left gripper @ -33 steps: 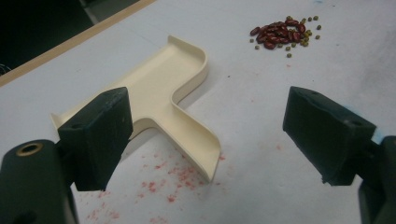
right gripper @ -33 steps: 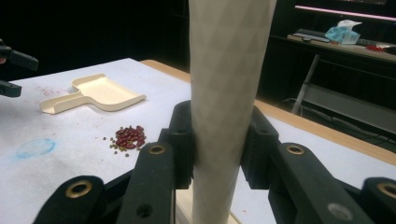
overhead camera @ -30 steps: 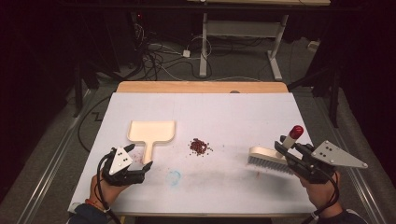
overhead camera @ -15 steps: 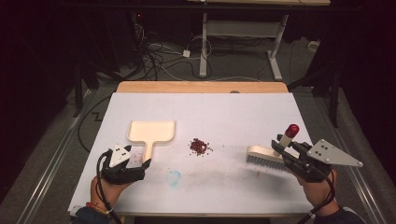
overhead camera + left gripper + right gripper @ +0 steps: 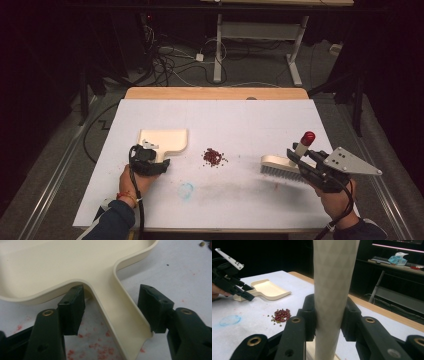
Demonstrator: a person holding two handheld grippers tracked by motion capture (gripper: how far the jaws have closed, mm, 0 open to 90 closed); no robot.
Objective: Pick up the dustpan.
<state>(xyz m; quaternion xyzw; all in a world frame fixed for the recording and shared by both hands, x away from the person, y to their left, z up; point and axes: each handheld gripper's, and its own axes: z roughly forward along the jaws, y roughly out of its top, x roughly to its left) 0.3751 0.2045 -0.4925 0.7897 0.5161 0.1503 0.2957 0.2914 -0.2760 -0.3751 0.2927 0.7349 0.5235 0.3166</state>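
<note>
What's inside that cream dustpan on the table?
The dustpan looks empty: its cream tray shows bare in the left gripper view. The beans lie in a pile on the table, apart from it. The left claw covers the handle in the high view.

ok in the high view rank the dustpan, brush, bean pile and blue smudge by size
1. brush, partly hidden by the right gripper, and dustpan, partly hidden by the left gripper: too close to rank
2. bean pile
3. blue smudge, only slightly smaller

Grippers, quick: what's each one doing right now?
Left gripper: jaws just closing around the dustpan handle, not yet pressing.
Right gripper: shut on the brush handle.
</note>
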